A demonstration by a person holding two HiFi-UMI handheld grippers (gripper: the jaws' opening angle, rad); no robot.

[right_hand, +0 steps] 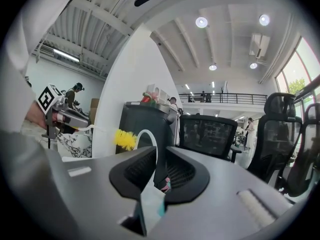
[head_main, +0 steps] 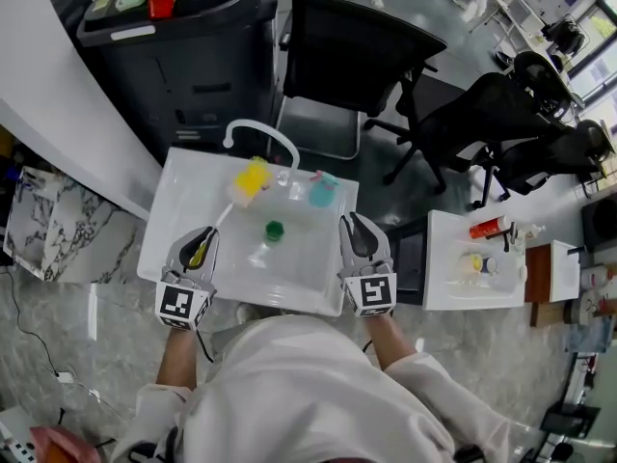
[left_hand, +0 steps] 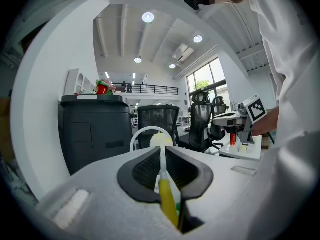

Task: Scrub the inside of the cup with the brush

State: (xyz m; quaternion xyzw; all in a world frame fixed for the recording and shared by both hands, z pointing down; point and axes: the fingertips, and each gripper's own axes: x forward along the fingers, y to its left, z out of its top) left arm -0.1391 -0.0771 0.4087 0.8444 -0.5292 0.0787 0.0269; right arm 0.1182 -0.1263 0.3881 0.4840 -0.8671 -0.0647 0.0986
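The cup (head_main: 323, 189) is blue-green with a bit of pink on it. It is over the far right part of the white sink (head_main: 174, 215), just beside the foot of the bent white tap (head_main: 265, 131). I cannot tell if it stands on the sink floor or hangs a little above it.

The right gripper (head_main: 354, 220) is right at the cup, on its near side. In the right gripper view, the two black jaws of the right gripper (right_hand: 161, 153) are close together. A thin, see-through, blue-green piece of the cup (right_hand: 150, 204) is squeezed between them, with a speck of pink next to it.

The brush (head_main: 229, 212) is in the left gripper (head_main: 202, 239). Its fluffy yellow head is under the curve of the tap. It is to the left of the cup, outside it and not touching it. In the left gripper view, the jaws of the left gripper (left_hand: 163, 151) are clamped on the brush (left_hand: 167, 196), where the thin white stem meets the yellow handle. The stem sticks out past the jaw tips. The right gripper view shows the yellow head of the brush (right_hand: 125, 139) off to the left.

A small green round thing (head_main: 275, 230) lies in the middle of the sink, between the two grippers.

Behind the sink are a black cabinet (head_main: 193, 56) and a black chair (head_main: 357, 56). A white tray (head_main: 443, 258) with small bottles on it is well off to the right.
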